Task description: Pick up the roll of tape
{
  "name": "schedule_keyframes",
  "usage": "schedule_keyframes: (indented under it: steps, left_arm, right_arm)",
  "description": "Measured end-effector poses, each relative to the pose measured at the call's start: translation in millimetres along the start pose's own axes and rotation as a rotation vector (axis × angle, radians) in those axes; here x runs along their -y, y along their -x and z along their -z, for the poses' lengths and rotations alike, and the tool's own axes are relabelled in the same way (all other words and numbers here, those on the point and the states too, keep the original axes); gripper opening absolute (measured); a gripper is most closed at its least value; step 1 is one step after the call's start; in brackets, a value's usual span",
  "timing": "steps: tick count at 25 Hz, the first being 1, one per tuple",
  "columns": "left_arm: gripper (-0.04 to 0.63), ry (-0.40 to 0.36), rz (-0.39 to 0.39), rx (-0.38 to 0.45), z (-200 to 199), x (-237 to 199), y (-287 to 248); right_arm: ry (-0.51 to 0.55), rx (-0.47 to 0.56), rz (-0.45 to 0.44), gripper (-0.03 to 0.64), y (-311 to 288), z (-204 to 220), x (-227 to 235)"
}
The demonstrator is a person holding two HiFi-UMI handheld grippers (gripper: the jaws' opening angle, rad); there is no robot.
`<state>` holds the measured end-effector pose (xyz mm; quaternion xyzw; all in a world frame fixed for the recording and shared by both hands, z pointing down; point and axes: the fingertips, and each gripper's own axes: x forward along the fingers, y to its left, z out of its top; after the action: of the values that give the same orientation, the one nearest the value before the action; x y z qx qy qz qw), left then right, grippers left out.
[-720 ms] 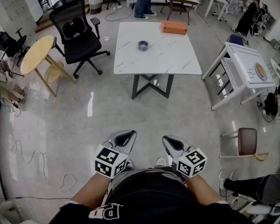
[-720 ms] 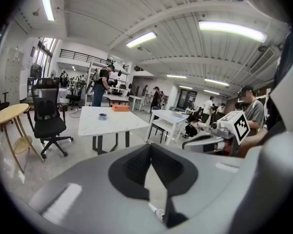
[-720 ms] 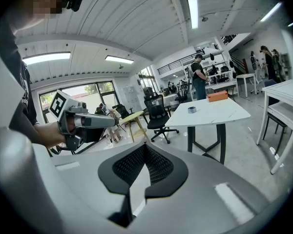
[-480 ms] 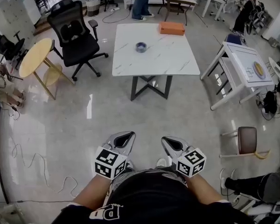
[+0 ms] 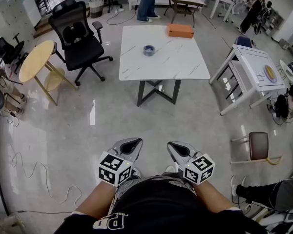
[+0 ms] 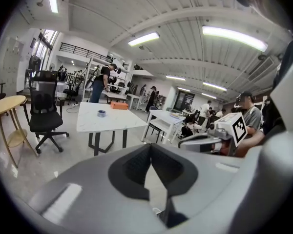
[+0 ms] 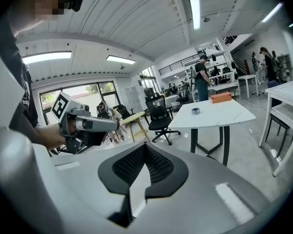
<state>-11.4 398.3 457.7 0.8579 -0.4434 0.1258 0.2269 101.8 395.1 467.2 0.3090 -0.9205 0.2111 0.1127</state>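
I read this as the approach step, with the pick itself not yet begun. The roll of tape point(image 5: 149, 49) lies flat on the white marble worktop point(image 5: 178, 60), in its far half and a little left of centre. It is well apart from both tools, straight out at 12 o'clock from where I hold them. An orange box point(image 5: 180, 30) rests on the same worktop at about 1 o'clock from the tape, near the far edge and clear of it. The left gripper point(image 5: 135, 140) and the right gripper point(image 5: 173, 145) hang side by side close to the body over bare floor, both pointing forward. Each gripper's own view shows its jaws brought together at the tips, with only floor visible through the hollow behind them, so both are closed and carry nothing. A black office chair point(image 5: 78, 33) stands at 9 o'clock from the worktop, with a round wooden table point(image 5: 36, 57) beyond it; neither blocks the straight line in. In my judgement the next move calls for walking up to the near edge of the worktop, spreading one pair of jaws, then reaching over the surface to the tape. The roll looks small and low, so I would come down steeply and close across the ring's wall rather than slide in.
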Motion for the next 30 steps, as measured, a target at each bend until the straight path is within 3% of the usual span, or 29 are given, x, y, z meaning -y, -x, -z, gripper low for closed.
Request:
schedule_keyframes:
  steps: [15, 23, 30]
  left_arm:
    - [0.058, -0.046, 0.021, -0.032, 17.3, -55.6, 45.9]
    - [0.058, -0.021, 0.037, -0.022, 3.1, -75.0, 17.7]
    - [0.058, 0.000, 0.015, -0.021, -19.4, -96.9, -23.9]
  right_arm:
    - [-0.010, -0.031, 0.024, -0.002, -45.0, 12.1, -50.0]
    - [-0.031, -0.032, 0.049, -0.002, -61.1, 0.5, -24.7]
    - [-0.066, -0.020, 0.045, -0.002, -93.7, -23.7, 27.1]
